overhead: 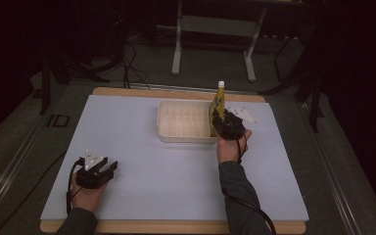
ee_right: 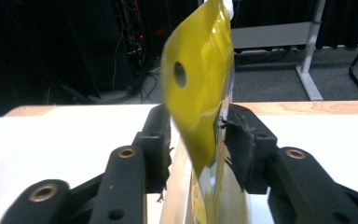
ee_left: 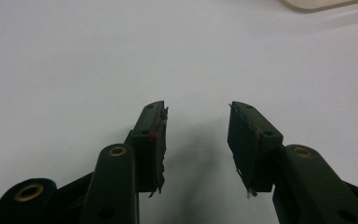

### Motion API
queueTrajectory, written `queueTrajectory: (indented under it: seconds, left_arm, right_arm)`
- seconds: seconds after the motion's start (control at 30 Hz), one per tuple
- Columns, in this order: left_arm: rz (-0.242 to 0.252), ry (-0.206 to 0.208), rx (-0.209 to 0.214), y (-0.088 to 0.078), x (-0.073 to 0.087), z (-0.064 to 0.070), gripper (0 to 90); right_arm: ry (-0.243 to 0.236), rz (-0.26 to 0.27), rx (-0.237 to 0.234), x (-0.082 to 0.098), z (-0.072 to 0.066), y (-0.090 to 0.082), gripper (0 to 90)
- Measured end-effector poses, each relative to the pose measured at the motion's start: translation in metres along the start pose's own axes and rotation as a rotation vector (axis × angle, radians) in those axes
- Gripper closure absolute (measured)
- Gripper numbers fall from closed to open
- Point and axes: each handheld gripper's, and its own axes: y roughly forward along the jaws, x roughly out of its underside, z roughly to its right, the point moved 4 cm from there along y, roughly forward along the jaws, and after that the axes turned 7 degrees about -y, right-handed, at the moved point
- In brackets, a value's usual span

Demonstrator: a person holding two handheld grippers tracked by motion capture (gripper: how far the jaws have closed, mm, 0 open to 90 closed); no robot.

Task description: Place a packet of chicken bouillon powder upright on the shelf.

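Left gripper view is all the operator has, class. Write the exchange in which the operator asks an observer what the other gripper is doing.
Operator: Where is the right gripper?
Observer: The right gripper is at the right end of the cream plastic tray.
Operator: Is anything between its fingers?
Observer: Yes, a yellow pouch with a white cap stands between them, and a gap shows beside one finger, so it looks released.
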Motion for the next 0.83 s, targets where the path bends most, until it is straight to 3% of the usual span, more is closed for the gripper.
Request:
queueTrajectory:
  seconds: [0.17, 0.3, 0.47, 0.67, 0.83]
  left_arm:
    - [-0.001, 0.001, -0.003, 0.0, 0.0, 0.0, 56.0]
    - [-0.002, 0.001, -0.005, 0.0, 0.0, 0.0, 55.8]
    - [-0.005, 0.002, -0.006, 0.0, 0.0, 0.0, 55.6]
    - [-0.009, -0.002, -0.016, 0.001, 0.0, 0.0, 55.2]
    - [-0.016, -0.008, -0.034, 0.002, 0.0, -0.001, 54.5]
  right_arm:
    - [-0.031, -0.013, -0.004, 0.002, 0.0, -0.009, 52.3]
    - [-0.039, -0.048, -0.046, 0.004, -0.001, -0.016, 50.1]
    - [-0.1, -0.093, -0.076, 0.008, -0.003, -0.028, 47.9]
    - [-0.127, -0.165, -0.159, 0.017, -0.001, -0.043, 46.8]
    - [-0.189, -0.23, -0.216, 0.027, 0.006, -0.055, 46.7]
